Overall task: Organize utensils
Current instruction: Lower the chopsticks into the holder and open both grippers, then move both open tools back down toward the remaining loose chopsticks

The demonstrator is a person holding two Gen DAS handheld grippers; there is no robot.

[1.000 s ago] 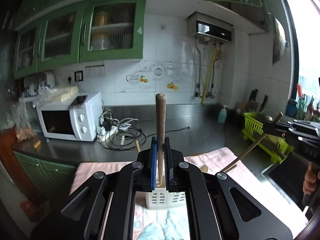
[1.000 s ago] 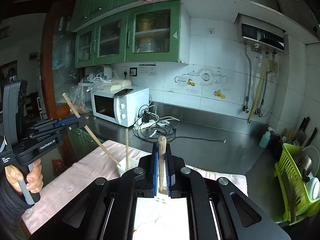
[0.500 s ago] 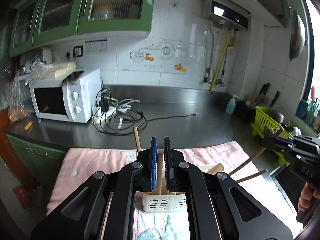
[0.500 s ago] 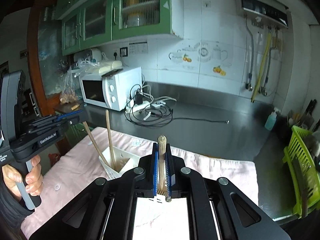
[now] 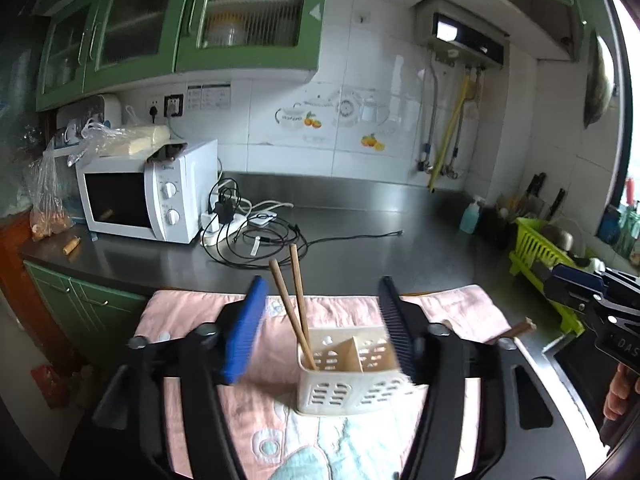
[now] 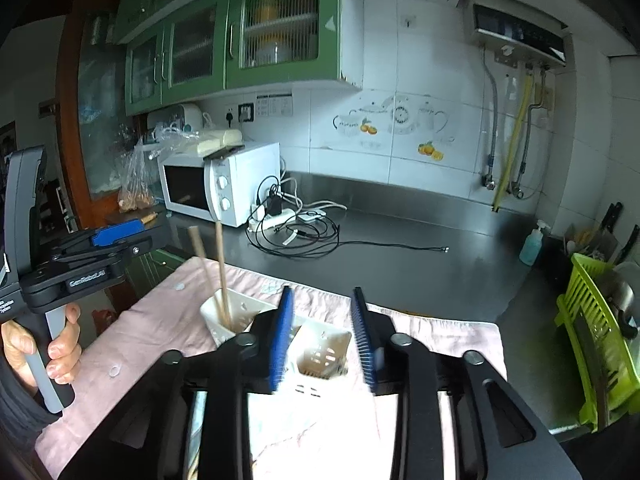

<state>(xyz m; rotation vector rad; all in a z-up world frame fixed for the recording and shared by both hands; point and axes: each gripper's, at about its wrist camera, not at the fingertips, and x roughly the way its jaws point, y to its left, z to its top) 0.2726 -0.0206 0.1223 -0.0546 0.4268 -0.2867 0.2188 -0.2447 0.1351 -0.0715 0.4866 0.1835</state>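
Note:
A white slotted utensil holder [image 5: 352, 372] stands on a pink mat [image 5: 192, 316]. Two wooden chopsticks [image 5: 294, 300] lean in its left compartment; they also show in the right wrist view [image 6: 220, 268], in the same holder [image 6: 320, 350]. My left gripper [image 5: 320, 328] is open and empty, just above and in front of the holder. My right gripper [image 6: 322, 332] is open and empty over the holder's right part. A wooden utensil end [image 5: 516, 328] sticks out to the right behind the left gripper's right finger. The right gripper also shows in the left wrist view [image 5: 592, 300], at the right edge.
A white microwave [image 5: 148, 192] and a tangle of cables [image 5: 256, 232] sit on the dark steel counter [image 5: 400, 252] behind the mat. A green dish rack [image 6: 600, 328] stands at the right beside a blue soap bottle [image 6: 532, 244]. The counter's front edge is at left.
Both grippers have opened and let go of their wooden utensils. The left one's chopstick now stands in the holder beside the other. Both cameras have tilted down toward the holder.

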